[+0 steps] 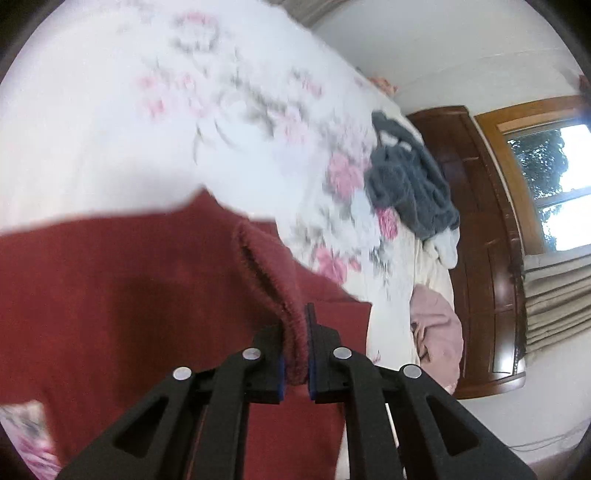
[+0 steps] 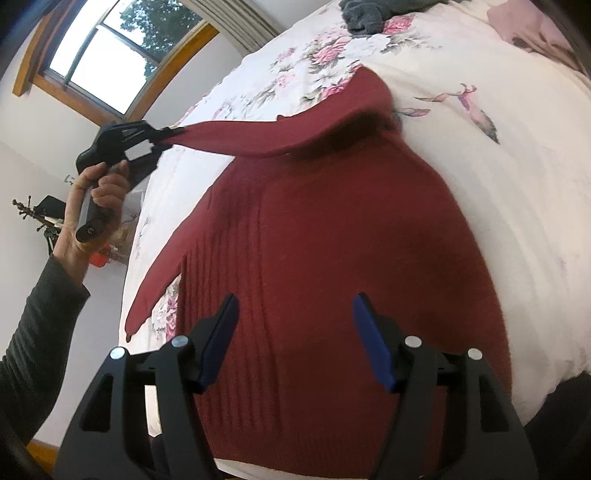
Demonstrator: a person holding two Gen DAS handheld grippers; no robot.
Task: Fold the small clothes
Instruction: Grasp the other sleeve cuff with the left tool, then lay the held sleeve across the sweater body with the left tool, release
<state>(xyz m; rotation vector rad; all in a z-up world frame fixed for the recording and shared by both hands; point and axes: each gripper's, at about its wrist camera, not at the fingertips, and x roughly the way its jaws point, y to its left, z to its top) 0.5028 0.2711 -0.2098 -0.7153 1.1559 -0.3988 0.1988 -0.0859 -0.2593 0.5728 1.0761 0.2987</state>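
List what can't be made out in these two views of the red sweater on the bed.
- Left wrist view: the floral bedspread is motion-blurred; its pattern is unclear.
- Left wrist view: the left hand-held gripper covers the red sweater's cuff end.
- Right wrist view: the sweater's hem is hidden behind the open right hand-held gripper.
- Right wrist view: the grey garment is cut off by the top edge.

Daylight from window; left view motion-blurred, fisheye-warped edges.

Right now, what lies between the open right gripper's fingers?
Only the red sweater's ribbed body on the bed, under the right gripper, seen in the right wrist view.
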